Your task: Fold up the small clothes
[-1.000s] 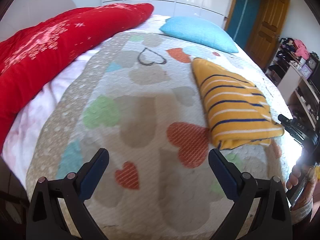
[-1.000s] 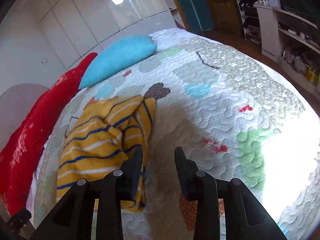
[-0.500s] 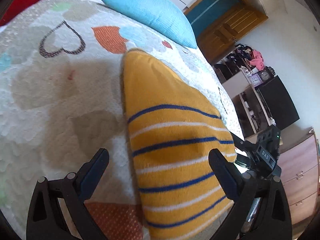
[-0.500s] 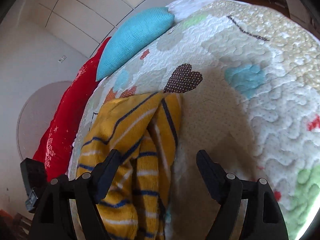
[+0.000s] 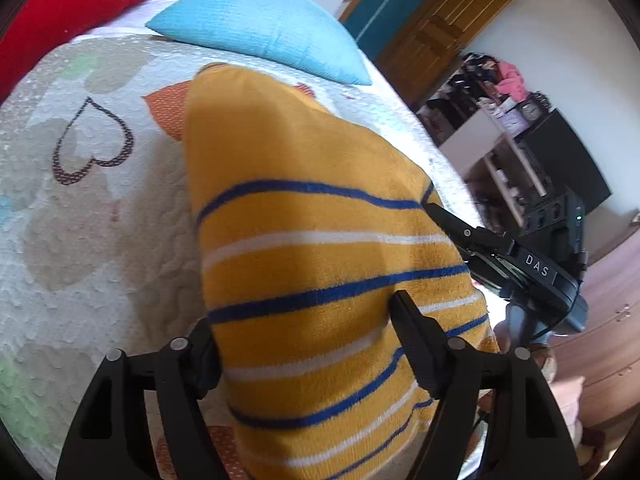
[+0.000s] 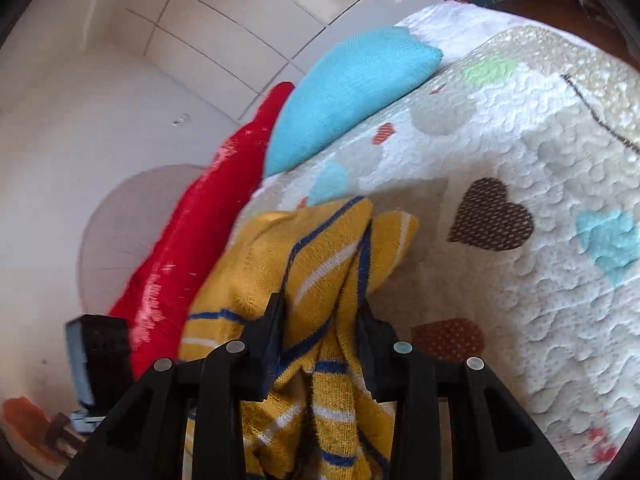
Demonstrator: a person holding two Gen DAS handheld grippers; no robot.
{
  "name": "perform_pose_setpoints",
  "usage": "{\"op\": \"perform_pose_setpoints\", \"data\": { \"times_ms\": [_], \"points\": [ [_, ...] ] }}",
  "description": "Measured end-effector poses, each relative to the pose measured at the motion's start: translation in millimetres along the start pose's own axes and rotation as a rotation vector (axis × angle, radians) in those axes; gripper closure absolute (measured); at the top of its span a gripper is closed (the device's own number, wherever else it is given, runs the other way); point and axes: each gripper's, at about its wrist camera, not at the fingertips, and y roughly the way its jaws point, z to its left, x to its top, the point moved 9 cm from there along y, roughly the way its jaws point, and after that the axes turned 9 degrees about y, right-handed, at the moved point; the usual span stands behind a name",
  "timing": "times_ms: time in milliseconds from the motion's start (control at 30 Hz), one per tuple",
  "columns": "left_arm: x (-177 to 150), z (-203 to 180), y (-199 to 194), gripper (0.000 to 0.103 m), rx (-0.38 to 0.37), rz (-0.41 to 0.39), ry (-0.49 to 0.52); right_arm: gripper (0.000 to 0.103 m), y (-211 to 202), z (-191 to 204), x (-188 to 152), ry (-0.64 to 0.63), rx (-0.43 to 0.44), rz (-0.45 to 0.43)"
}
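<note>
A folded yellow garment (image 5: 320,240) with blue and white stripes lies on the heart-patterned quilt (image 5: 80,208). My left gripper (image 5: 304,320) has its jaws around the garment's near end, one finger at each side, pressing into the fabric. My right gripper (image 6: 320,320) is closed on the bunched edge of the same garment (image 6: 316,256), with fabric filling the gap between its fingers. The right gripper's body (image 5: 516,264) shows at the garment's right edge in the left wrist view.
A blue pillow (image 5: 260,28) and a red blanket (image 5: 72,4) lie at the head of the bed. The bed's edge is to the right, with shelves (image 5: 512,148) and a wooden door (image 5: 436,32) beyond. White cabinet wall (image 6: 200,40) stands behind the bed.
Both grippers moved forward onto the garment and narrowed from wide open. The left now straddles its near end; the right has closed on its bunched edge.
</note>
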Motion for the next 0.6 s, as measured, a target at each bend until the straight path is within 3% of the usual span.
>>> {"op": "perform_pose_setpoints", "data": {
  "times_ms": [67, 100, 167, 233, 367, 467, 533, 600],
  "points": [
    [-16.2, 14.6, 16.2, 0.018, 0.135, 0.066, 0.012, 0.064, 7.3, -28.4, -4.4, -0.038, -0.222, -0.006],
    [-28.7, 21.3, 26.7, 0.018, 0.167, 0.107, 0.001, 0.064, 5.4, -40.6, -6.2, -0.058, -0.307, -0.006],
    [-40.6, 26.0, 26.0, 0.017, 0.109, 0.091, -0.069, 0.064, -7.3, -51.4, -9.7, -0.067, -0.368, -0.024],
    [-45.2, 28.3, 13.2, 0.017, 0.098, 0.055, -0.102, 0.064, -26.0, -37.4, -9.6, -0.086, -0.340, -0.068],
    [-55.1, 29.8, -40.0, 0.015, 0.252, -0.079, -0.062, 0.064, -51.3, 24.2, -12.3, -0.216, -0.248, -0.134],
    [-64.3, 31.1, -86.6, 0.014, 0.384, -0.201, -0.037, 0.064, -27.4, 64.1, -29.8, -0.294, -0.166, -0.071],
    [-70.7, 30.9, -118.8, 0.008, 0.478, -0.272, -0.014, 0.064, -0.4, 64.8, -45.6, -0.306, -0.189, -0.010],
    [-78.0, 30.7, -155.8, 0.002, 0.593, -0.351, 0.013, 0.064, 21.0, 38.2, -56.2, -0.283, -0.283, 0.042]
  ]
}}
